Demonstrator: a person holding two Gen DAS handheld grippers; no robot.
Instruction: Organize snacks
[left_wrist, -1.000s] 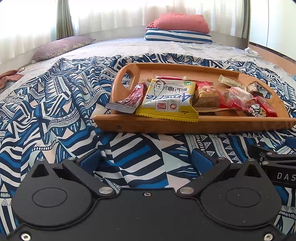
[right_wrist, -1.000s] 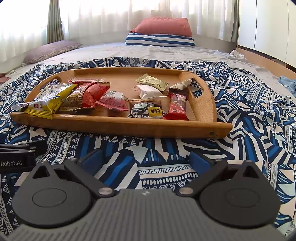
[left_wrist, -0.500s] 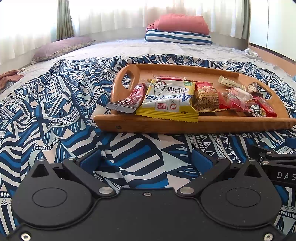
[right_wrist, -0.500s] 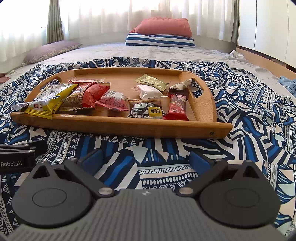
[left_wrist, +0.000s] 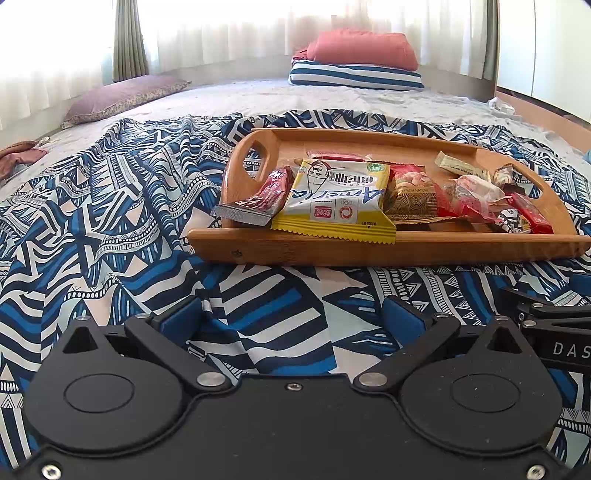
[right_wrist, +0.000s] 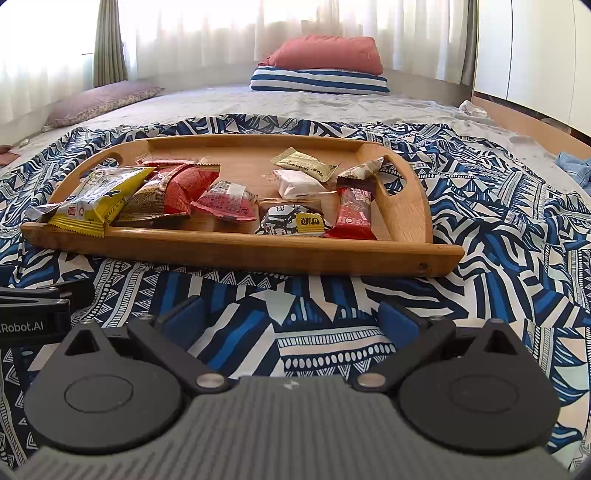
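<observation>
I have both grippers low over the patterned blanket (left_wrist: 110, 206) on the bed, short of the wooden tray (right_wrist: 258, 254); left gripper (left_wrist: 291, 317) and right gripper (right_wrist: 291, 317) are spread wide, holding nothing; the snacks all lie in the tray, the yellow packet (left_wrist: 336, 199) overhanging its near rim; the scene fits sorting underway or finished; any pick should pinch a packet's crimped edge.
</observation>
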